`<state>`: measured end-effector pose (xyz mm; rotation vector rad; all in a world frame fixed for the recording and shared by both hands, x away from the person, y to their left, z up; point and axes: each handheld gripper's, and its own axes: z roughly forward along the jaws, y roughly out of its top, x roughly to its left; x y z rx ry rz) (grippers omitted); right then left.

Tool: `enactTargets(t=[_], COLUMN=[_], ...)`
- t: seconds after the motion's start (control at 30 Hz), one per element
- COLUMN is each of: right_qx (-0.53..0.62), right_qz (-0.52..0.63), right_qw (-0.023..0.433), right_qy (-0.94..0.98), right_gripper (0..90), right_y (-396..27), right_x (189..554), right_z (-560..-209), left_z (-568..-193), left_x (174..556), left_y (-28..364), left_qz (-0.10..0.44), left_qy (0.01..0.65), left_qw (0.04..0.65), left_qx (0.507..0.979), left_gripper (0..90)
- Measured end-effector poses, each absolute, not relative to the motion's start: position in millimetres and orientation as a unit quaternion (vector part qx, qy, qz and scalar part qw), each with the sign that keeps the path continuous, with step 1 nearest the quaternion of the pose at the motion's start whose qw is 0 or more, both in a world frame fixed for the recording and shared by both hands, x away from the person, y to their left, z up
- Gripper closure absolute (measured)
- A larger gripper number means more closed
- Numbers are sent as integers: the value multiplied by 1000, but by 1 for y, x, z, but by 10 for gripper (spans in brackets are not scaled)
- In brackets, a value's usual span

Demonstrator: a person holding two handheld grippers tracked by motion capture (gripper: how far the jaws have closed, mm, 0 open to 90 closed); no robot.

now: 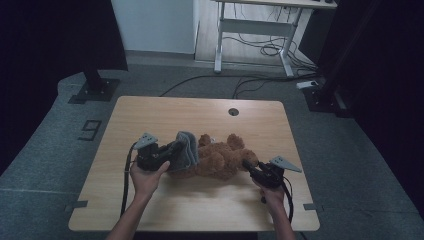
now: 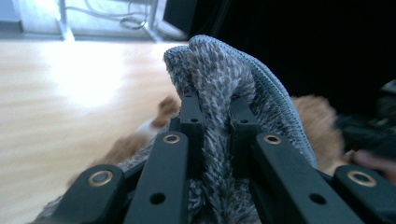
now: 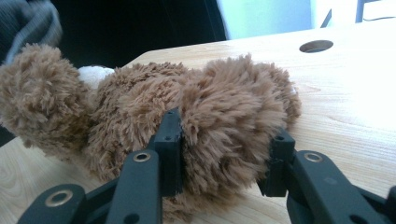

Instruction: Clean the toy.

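1. Teddy bear (image 1: 220, 159) lies mid-table (image 1: 200, 210).
2. Left gripper (image 2: 215, 116) pinches grey knit cloth (image 2: 224, 79); right gripper (image 3: 224, 154) squeezes a bear leg.
3. Step, prob.: undressing. Next: pull apart gently.

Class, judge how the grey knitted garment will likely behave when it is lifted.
Probably floppy: the grey knitted garment folds and bunches where the left claw pinches it. Likely light, and its fuzzy knit should resist slipping.

Legible markings: one. A large numeral "9" (image 1: 90, 130), laid out in dark tape strips on the grey carpet floor (image 1: 45, 165), just left of the table's (image 1: 165, 107) far left corner. No other text, label or brand readable.
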<state>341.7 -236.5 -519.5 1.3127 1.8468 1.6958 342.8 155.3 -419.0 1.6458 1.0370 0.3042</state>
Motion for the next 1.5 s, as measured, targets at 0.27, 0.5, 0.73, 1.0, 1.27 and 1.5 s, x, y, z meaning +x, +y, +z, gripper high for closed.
enactTargets(t=[0.27,0.5,0.73,1.0,1.27,1.5], right_qx=[462,459,458,462,466,462], right_qz=[594,593,594,589,590,594], right_qw=[149,150,150,147,140,133], right_qy=[641,644,644,646,644,645], right_gripper=[598,598,605,614,617,616], right_y=[-236,-237,-236,-237,-239,-240], right_x=[342,342,342,343,344,346], right_z=[-520,-520,-519,-520,-522,-524], left_z=[-403,-398,-444,-448,-459,-464], left_x=[353,369,368,356,342,336], left_y=[90,26,-10,-8,31,64], left_qz=[85,76,79,115,120,103], left_qy=[388,353,350,340,353,368], left_qw=[559,530,462,434,427,442], left_qx=[728,767,811,826,824,811], left_gripper=[795,792,791,795,796,795])
